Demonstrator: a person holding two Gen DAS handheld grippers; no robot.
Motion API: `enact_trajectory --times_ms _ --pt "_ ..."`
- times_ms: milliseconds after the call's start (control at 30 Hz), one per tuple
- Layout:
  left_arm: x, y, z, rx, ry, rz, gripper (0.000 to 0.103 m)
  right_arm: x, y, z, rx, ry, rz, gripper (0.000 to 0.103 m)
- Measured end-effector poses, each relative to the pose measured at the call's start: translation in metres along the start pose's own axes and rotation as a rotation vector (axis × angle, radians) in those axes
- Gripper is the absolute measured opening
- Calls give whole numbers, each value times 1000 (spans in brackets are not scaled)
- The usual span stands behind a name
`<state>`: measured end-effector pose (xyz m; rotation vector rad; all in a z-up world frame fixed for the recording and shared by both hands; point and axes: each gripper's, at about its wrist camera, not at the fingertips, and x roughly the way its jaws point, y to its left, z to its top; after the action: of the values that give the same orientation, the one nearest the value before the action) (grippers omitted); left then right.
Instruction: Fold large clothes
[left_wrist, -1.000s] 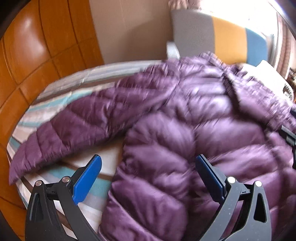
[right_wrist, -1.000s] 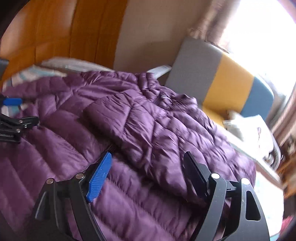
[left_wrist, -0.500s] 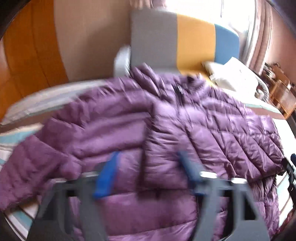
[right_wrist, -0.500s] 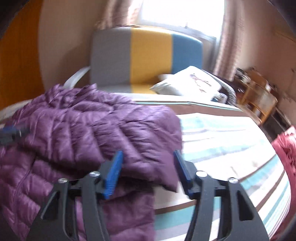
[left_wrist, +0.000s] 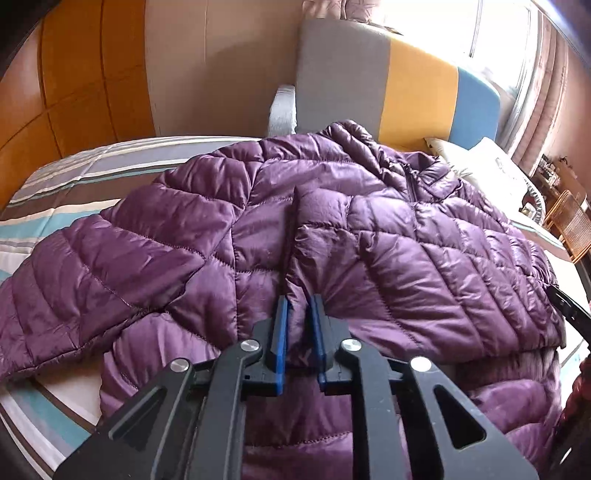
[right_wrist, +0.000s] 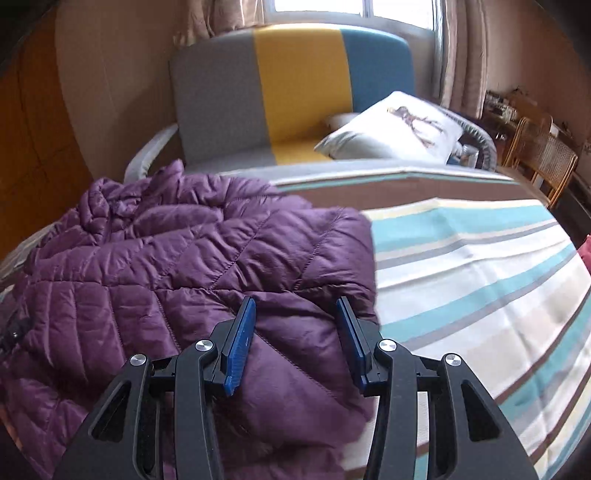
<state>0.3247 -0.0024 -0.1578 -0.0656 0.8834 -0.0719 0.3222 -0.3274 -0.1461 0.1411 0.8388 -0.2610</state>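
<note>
Spread across a striped bed (left_wrist: 55, 229) is a purple quilted jacket (left_wrist: 406, 258), its sleeve laid out toward the left. A raised fold of the jacket is pinched by the left gripper (left_wrist: 298, 314), whose jaws have just been closing. Further right, the jaws of the right gripper (right_wrist: 297, 314) have also been closing and now stand part open over the jacket's edge, fabric lying between the pads without being pressed. Bare striped sheet is seen to the right.

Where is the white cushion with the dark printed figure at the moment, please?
In the right wrist view, the white cushion lies at upper right on the striped sofa, beyond the bed and right of the purple jacket.
</note>
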Motion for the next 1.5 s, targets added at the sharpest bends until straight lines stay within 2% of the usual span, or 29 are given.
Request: enact_trajectory --times_ms 133,300,367,467,500,533,633,767,933,1100,1167,1300,1500 --pt "6 -4 -3 19 1 14 15 20 4 -7 -35 38 -18 45" --pt "8 -13 -5 57 -9 57 17 27 9 -6 -54 32 -45 45" --pt "7 -12 -5 55 -10 68 21 26 10 -5 -56 34 -49 45" --pt "4 -6 -3 19 -12 122 53 9 15 -7 -73 11 -70 45" --pt "3 -2 -3 4 -13 127 69 -1 18 -11 -77 -7 -63 45" --pt "1 4 -3 -24 -9 119 74 -10 20 -13 -82 -18 -57 45" --pt "-3 14 -6 -56 -6 82 74 -32 28 -23 -115 -37 -31 45" --pt "-10 13 -12 -41 -6 92 81 -45 32 -38 -128 -25 -28 45" --pt "-10 11 -17 -26 10 103 93 -34 31 -48 -132 -11 -47 45" --pt "-23 20 -24 -28 14 89 99 -26 33 -50 -142 -6 -61 45" --pt "-30 32 -26 -58 5 78 100 -25 34 -51 -145 -7 -66 45" --pt "-45 64 -31 -139 -26 107 101 -25 36 -52 -156 -12 -82 45" --pt "-59 123 -37 -235 -54 202 101 -25 36 -53 -154 -15 -81 45"
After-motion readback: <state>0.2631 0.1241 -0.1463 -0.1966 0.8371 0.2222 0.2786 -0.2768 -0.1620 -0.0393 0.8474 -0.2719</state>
